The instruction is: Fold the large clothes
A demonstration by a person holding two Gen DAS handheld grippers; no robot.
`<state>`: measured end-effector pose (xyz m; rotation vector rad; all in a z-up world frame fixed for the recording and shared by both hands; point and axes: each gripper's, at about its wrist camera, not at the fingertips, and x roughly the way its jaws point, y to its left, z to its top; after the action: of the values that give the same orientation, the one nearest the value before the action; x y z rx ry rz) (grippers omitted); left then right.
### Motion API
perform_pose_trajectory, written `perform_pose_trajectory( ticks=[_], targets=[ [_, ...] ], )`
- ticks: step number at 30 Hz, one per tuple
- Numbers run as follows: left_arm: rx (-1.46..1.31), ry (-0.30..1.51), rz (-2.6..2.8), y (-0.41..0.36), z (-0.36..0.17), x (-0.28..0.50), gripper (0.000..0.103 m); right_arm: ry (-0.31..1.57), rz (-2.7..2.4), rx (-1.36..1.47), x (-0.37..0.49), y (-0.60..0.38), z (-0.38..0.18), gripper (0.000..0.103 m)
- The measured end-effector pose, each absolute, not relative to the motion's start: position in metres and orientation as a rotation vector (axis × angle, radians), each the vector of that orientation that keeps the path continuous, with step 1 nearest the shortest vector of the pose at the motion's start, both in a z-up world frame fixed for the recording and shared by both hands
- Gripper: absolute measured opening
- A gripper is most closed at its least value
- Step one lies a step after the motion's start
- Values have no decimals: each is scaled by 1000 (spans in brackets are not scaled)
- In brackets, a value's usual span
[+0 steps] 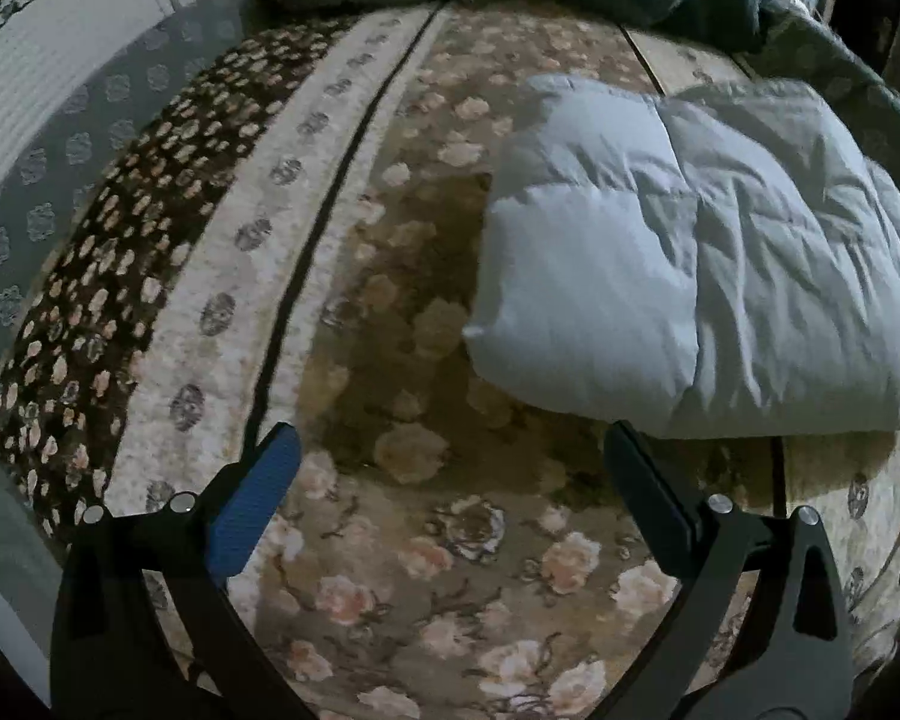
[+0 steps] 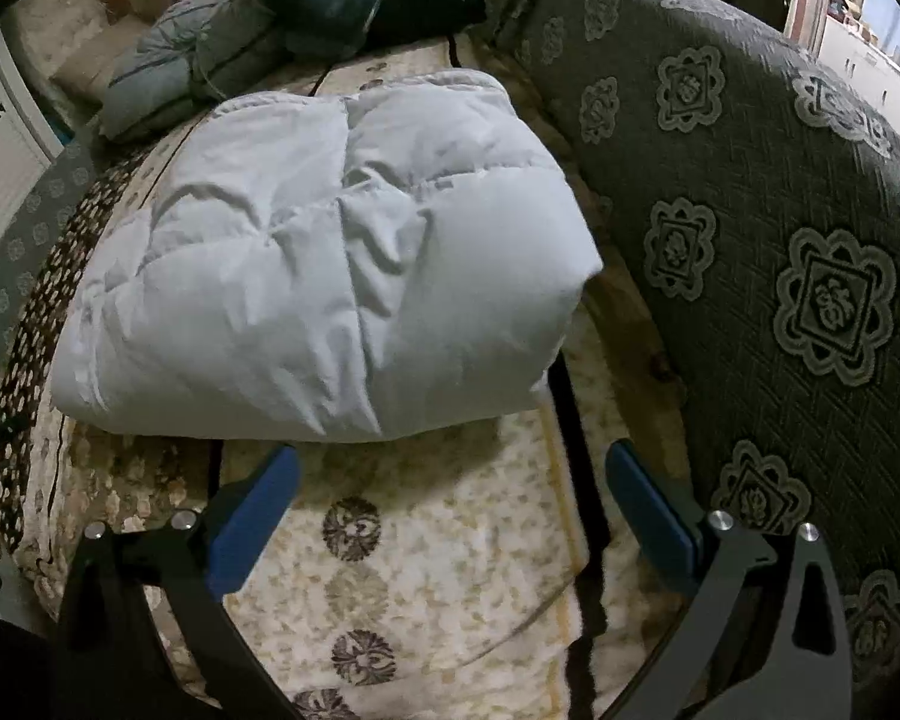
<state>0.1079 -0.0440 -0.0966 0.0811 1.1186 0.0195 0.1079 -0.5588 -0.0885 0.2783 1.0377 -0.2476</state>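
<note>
While both claws hang spread and empty, the folded pale puffy jacket [image 2: 324, 264] lies on the floral cover [image 1: 426, 540], just ahead of the right gripper [image 2: 450, 498]. From the left gripper [image 1: 450, 480] it sits ahead to the right, apparently not touching either.

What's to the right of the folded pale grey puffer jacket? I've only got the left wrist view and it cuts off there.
Observer: A grey-green upholstered sofa back with medallion motifs rises right beside the folded pale grey puffer jacket.
Operator: Right claw holding anything?
Observer: No. The right claw is open and holds nothing, just short of the jacket's near edge.
Operator: What's under it?
Observer: A cream runner with dark round medallions, not the rose-patterned cover under your left claw.
</note>
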Motion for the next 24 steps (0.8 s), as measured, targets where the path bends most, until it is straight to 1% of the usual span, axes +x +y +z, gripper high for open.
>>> perform_pose_trajectory(
  ticks=[4,10,13,16,18,24],
  targets=[
    [79,1137,-5,-56,-106,117,100,1046,-273,306,109,-573,-97,101],
    [86,1180,-14,-72,-129,139,100,1001,-277,363,122,-591,-106,101],
    [76,1190,-34,-81,-141,152,100,932,-259,355,133,-595,-105,101],
    [-10,1191,-85,-87,-150,165,100,896,-230,404,145,-600,-111,101],
    [-29,1178,-80,-90,-153,169,100,920,-227,406,153,-597,-121,101],
    [-14,1175,-34,-97,-164,179,100,1030,-210,275,175,-568,-144,101]
  ],
)
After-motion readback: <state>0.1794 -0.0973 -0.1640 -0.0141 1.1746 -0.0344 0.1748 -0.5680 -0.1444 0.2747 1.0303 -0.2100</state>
